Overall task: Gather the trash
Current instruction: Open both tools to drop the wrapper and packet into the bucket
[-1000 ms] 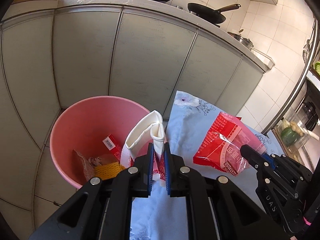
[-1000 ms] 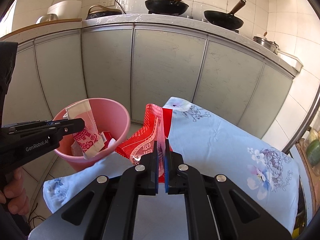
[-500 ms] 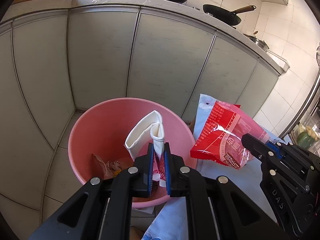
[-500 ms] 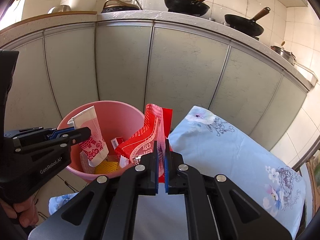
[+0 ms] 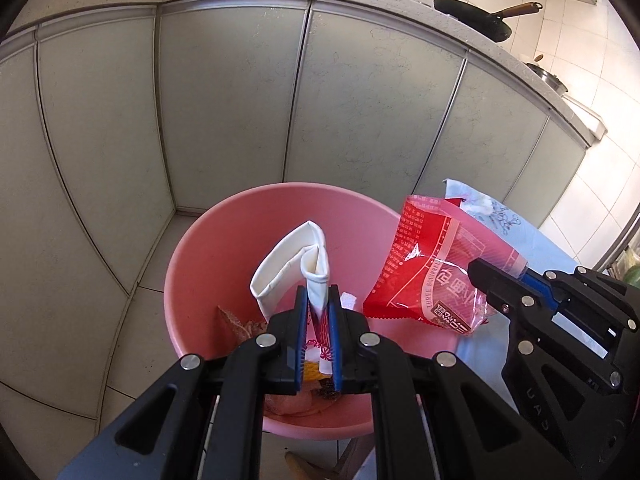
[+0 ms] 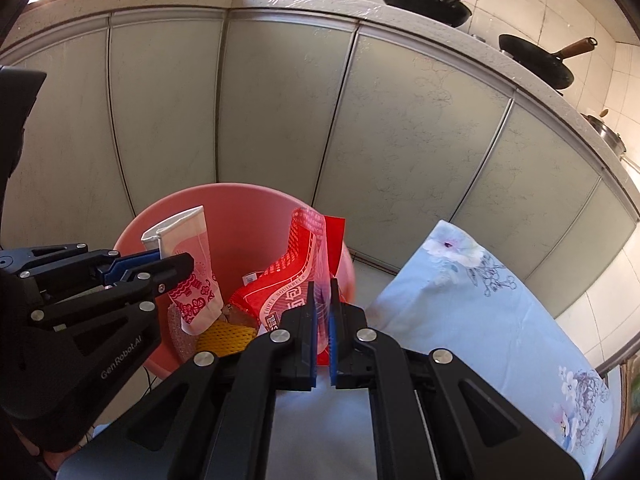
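Observation:
A pink bin [image 5: 224, 248] [image 6: 244, 216] stands on the tiled floor against grey cabinet doors. My left gripper [image 5: 318, 300] is shut on a folded white wrapper with red print [image 5: 288, 264], held upright over the bin's opening; the same wrapper [image 6: 192, 268] shows in the right wrist view. My right gripper [image 6: 322, 292] is shut on a red snack bag [image 6: 296, 280], which hangs over the bin's right rim; the same bag [image 5: 432, 272] shows in the left wrist view. Inside the bin lie a yellow mesh piece [image 6: 226, 336] and other scraps.
A table with a light blue flowered cloth [image 6: 480, 320] stands right of the bin. Grey cabinet doors [image 5: 360, 92] run behind it, under a counter with two black pans [image 6: 432, 0] and a pot. A hand [image 6: 28, 448] holds the left gripper at the lower left.
Both grippers moved left from the table toward the bin. The white wrapper now hangs over the bin's middle and the red bag has come over its right rim.

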The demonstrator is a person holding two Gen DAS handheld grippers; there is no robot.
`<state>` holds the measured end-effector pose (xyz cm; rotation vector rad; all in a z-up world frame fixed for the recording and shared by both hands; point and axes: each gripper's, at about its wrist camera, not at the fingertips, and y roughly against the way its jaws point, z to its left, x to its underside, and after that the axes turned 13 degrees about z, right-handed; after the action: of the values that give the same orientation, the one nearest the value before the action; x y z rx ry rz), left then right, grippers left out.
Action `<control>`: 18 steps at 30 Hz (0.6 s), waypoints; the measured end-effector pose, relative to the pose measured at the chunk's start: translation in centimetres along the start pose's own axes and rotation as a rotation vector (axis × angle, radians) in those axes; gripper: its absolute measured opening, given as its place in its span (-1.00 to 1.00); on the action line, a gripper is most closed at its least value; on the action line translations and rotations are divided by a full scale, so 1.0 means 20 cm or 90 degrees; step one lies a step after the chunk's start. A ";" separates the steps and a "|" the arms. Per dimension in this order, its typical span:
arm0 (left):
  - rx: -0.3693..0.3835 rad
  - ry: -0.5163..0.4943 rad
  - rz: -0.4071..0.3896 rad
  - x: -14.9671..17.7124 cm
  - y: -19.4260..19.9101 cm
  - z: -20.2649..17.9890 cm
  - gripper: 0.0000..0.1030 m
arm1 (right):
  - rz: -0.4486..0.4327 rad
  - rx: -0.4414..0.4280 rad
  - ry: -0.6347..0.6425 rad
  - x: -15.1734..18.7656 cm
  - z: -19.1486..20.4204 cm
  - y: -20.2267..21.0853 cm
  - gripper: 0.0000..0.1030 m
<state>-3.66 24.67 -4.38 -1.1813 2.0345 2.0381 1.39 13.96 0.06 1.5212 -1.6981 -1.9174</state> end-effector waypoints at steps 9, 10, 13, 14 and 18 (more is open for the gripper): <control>-0.014 0.012 0.012 0.00 -0.06 0.05 -0.82 | 0.013 -0.027 -0.008 -0.05 0.02 -0.06 -0.92; -0.014 0.012 0.013 0.00 -0.06 0.06 -0.82 | 0.014 -0.028 -0.010 -0.05 0.01 -0.07 -0.92; -0.016 0.012 0.015 0.00 -0.07 0.07 -0.82 | 0.019 -0.036 -0.016 -0.06 0.01 -0.09 -0.91; -0.017 0.012 0.016 0.00 -0.08 0.08 -0.82 | 0.022 -0.039 -0.017 -0.06 0.00 -0.10 -0.91; -0.017 0.017 0.020 0.00 -0.09 0.09 -0.82 | 0.030 -0.048 -0.021 -0.07 0.01 -0.13 -0.91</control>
<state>-3.64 26.56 -6.12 -1.1956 2.0574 2.0803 3.15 15.86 -1.38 1.4184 -1.6387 -1.9696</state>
